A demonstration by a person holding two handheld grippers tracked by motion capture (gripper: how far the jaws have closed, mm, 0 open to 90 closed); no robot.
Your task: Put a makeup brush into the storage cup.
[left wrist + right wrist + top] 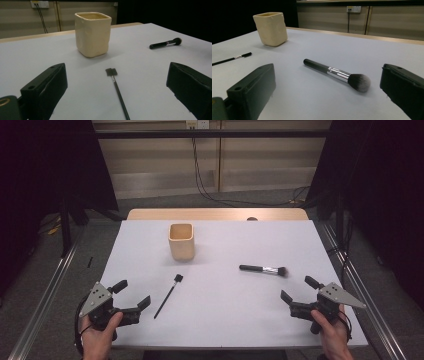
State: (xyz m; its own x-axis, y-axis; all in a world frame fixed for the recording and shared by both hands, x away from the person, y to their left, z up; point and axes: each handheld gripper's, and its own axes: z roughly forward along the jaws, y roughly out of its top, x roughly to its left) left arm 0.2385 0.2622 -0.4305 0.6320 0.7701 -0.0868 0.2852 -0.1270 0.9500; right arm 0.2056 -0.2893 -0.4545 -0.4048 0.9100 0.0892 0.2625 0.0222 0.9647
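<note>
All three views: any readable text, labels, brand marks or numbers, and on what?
None readable.
Cream square ceramic cup: plain, no print.
Thick black makeup brush with silver ferrule: no legible mark on the handle.
Thin black flat-tipped brush: too thin to tell.
White wall socket: no text legible.

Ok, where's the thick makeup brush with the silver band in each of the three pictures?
High view: the thick brush lies right of centre on the white table, bristles pointing right, ahead of the right gripper.
Left gripper view: far upper right, small.
Right gripper view: centre, lying between the open jaws' lines, bristles lower right.
Shared landmark: the cream square cup, standing upright beyond the brush.
</note>
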